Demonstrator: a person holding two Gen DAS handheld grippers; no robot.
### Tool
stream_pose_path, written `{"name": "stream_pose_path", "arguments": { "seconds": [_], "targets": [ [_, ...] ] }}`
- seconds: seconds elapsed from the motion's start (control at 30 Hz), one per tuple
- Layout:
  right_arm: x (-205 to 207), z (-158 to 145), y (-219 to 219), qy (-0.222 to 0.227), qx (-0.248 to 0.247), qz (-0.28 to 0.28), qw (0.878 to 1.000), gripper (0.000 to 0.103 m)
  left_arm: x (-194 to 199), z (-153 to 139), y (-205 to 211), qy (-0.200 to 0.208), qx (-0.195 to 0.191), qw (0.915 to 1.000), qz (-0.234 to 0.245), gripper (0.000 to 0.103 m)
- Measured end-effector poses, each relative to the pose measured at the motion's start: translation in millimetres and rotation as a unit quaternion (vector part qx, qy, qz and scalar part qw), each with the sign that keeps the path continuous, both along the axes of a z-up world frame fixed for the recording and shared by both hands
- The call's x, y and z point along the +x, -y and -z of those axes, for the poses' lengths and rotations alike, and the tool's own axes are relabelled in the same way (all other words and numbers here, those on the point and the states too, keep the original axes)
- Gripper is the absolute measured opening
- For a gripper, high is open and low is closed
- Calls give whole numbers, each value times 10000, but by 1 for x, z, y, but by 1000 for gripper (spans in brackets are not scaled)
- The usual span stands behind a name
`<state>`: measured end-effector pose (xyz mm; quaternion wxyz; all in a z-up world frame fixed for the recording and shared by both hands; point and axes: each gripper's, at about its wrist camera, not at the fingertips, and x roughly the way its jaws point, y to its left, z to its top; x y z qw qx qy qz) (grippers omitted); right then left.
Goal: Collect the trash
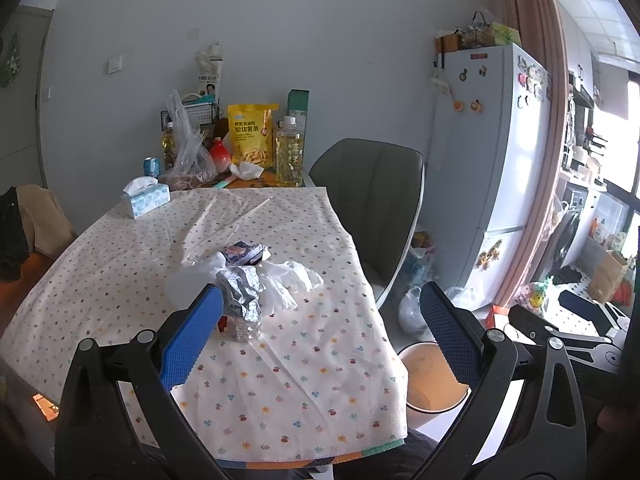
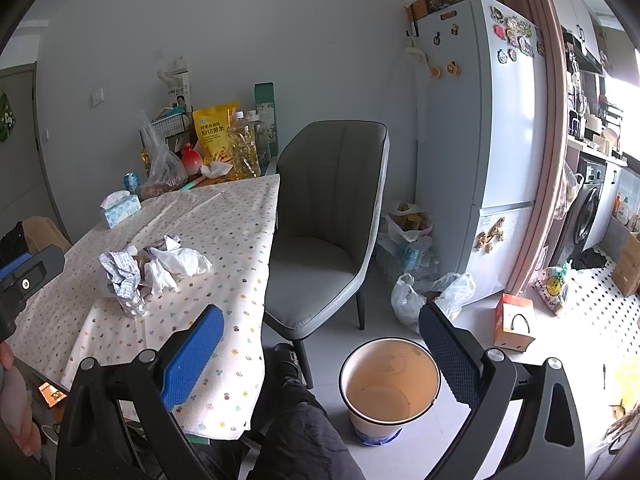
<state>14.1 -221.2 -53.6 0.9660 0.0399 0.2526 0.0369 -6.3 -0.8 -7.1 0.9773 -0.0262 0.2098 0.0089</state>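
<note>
**Both grippers spread wide, trash heaped on the table, bin on the floor**

Left wrist view: the left gripper point(image 1: 320, 320) hangs above the table's near end with its blue-padded fingers point(image 1: 192, 340) spread wide, holding nothing. A crumpled foil wrapper point(image 1: 242, 300) stands just beyond the left finger, on the flowered tablecloth point(image 1: 280, 380). Crumpled white paper point(image 1: 292, 280) lies touching it on the right, and a scrunched printed packet point(image 1: 244, 254) sits just behind. A tissue box point(image 1: 146, 200) rests farther back on the left; a yellow snack bag point(image 1: 250, 136) and an oil bottle point(image 1: 289, 152) stand at the far end. The trash bin point(image 1: 434, 380) sits on the floor off the table's right corner, partly hidden by the right finger. A grey chair point(image 1: 372, 200) stands beside the table.

Right wrist view: the right gripper point(image 2: 320, 332) hovers over the gap between table and bin, its fingers point(image 2: 192, 356) also spread apart and empty. The open-topped bin point(image 2: 390, 388) stands on the floor between them, near the chair point(image 2: 328, 220). The foil wrapper point(image 2: 124, 276) and white paper point(image 2: 180, 260) lie together on the cloth, well to the left. A white fridge point(image 2: 480, 120) stands against the wall.
</note>
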Motion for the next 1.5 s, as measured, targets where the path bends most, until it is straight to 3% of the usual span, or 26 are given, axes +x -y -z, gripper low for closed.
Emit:
{"name": "stream_pose_path", "arguments": {
  "seconds": [0.9, 1.2, 1.5],
  "targets": [
    [0, 1, 0, -9, 1, -49, 10000, 96, -2, 1, -1, -43, -21, 9999, 125, 98],
    [23, 4, -19, -133, 87, -530, 9985, 95, 17, 7, -29, -203, -201, 9996, 92, 98],
    [57, 17, -39, -341, 192, -884, 9953, 95, 58, 33, -69, -657, -564, 9961, -165, 75]
  ]
}}
